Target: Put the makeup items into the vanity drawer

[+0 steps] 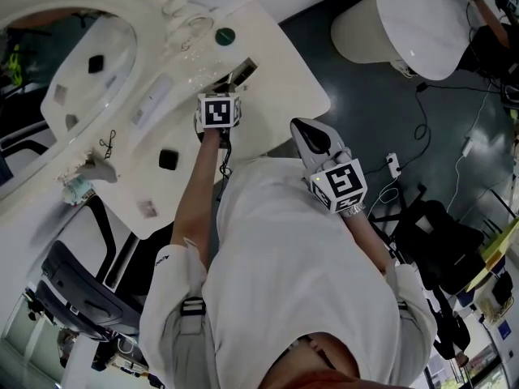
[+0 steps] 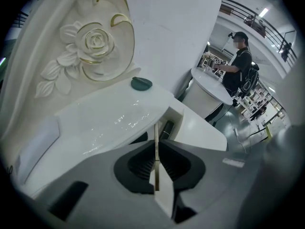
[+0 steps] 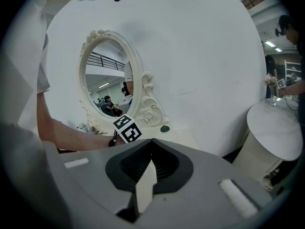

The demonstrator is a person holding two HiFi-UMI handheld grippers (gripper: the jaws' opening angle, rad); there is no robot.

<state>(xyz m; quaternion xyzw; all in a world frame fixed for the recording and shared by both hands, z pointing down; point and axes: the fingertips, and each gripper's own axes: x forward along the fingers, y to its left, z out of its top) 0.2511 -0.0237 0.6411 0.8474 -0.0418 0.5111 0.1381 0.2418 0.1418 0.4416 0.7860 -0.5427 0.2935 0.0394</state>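
As I looked down through the head view, the left gripper (image 1: 234,85) was out over the white vanity table (image 1: 280,75), its fingers aimed at the open vanity drawer (image 1: 243,71) just ahead of their tips. A small black square compact (image 1: 168,159) lay on the tabletop well behind those fingers and off to their left. A dark green round disc (image 1: 225,34) sat beyond the tips, near the ornate white oval mirror (image 1: 113,47). The right gripper (image 1: 304,130) hung off the table's edge, apart from everything on it.

Through the left gripper view, the fingers (image 2: 140,163) stood almost together, pinching a thin pale flat strip (image 2: 156,130) seen edge-on; I could not tell what it was. Its far end stuck out past the fingertips, right at the drawer's opening, where a dark tube-like thing (image 2: 166,128) lay just beside it. The green disc sat further beyond the tips, slightly to their left.

Through the right gripper view, the fingers (image 3: 164,163) were pressed fully together with nothing between them. The left gripper's marker cube showed just past their tips, with the mirror behind it.
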